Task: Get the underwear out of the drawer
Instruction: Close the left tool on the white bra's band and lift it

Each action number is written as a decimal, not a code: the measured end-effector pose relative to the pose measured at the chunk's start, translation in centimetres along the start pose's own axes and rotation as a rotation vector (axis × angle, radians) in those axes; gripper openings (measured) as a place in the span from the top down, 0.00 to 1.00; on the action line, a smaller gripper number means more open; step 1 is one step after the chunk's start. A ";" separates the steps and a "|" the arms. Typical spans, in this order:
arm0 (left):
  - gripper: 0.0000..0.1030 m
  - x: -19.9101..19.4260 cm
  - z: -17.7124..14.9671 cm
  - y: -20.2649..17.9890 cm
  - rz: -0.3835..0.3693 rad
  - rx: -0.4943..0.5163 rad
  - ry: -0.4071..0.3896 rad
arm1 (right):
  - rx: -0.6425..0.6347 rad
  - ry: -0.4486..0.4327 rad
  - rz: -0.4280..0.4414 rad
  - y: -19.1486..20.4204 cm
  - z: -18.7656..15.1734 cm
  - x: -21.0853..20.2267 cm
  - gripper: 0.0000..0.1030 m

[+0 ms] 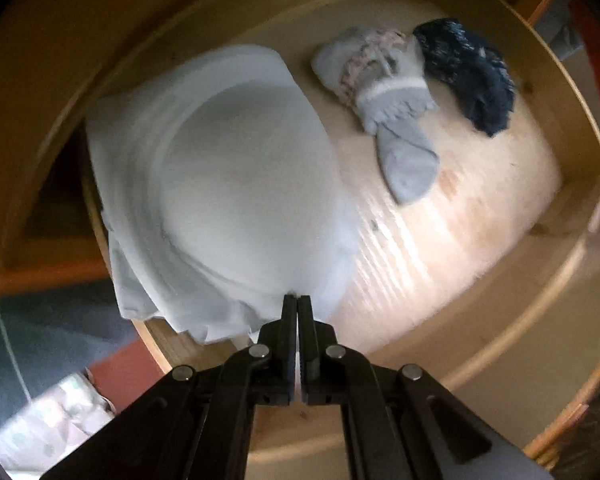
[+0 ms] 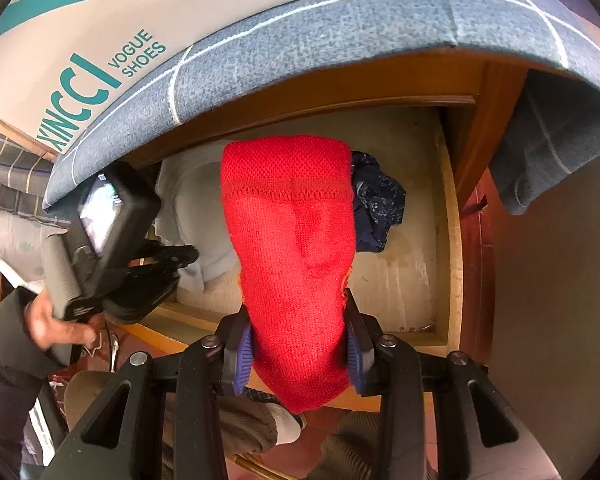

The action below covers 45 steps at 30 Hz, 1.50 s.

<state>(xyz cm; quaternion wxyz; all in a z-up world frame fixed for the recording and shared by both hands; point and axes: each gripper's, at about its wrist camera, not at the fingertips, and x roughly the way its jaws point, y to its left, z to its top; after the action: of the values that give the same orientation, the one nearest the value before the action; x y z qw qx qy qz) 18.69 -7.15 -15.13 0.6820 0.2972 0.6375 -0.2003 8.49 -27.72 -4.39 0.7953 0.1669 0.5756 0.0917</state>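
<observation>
A pale white padded undergarment lies at the left of the open wooden drawer. My left gripper points straight down with its jaws shut on the garment's near edge, and a sliver of white cloth shows between the fingers. In the right wrist view the same garment sits under the left gripper, which a hand holds. My right gripper hangs in front of the drawer, shut on a red knitted sock that stands up and hides the drawer's middle.
A grey sock bundle and a dark navy garment lie at the drawer's far right; the navy garment shows beside the red sock. A blue checked cloth and a shoe box overhang the drawer. Drawer front rail is close.
</observation>
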 end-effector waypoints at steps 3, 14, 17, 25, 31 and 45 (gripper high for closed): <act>1.00 -0.6 -1.7 -0.7 -0.027 -0.021 -0.030 | 0.001 -0.004 -0.004 0.0 -0.1 -0.2 0.67; 1.00 -3.9 -3.0 2.6 -0.217 -0.201 -0.059 | -0.007 -0.008 -0.006 0.4 -0.3 -0.5 0.66; 0.99 -4.1 -4.4 3.3 -0.219 -0.233 -0.068 | -0.004 -0.012 -0.005 0.4 -0.3 -0.6 0.66; 0.49 -5.1 -4.6 3.2 -0.278 -0.302 -0.087 | 0.002 -0.008 0.001 0.3 -0.3 -0.5 0.66; 0.37 -5.9 -3.8 4.1 -0.213 -0.332 -0.127 | 0.003 -0.003 0.000 0.4 -0.3 -0.2 0.65; 0.33 0.0 0.1 4.0 -0.120 -0.338 0.097 | -0.001 0.009 0.005 0.5 -0.1 0.3 0.65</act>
<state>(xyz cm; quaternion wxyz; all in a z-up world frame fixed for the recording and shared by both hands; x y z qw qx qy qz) 21.38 -4.22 -14.51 0.6776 0.1493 0.7107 -0.1162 8.53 -27.17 -4.47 0.7926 0.1676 0.5785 0.0947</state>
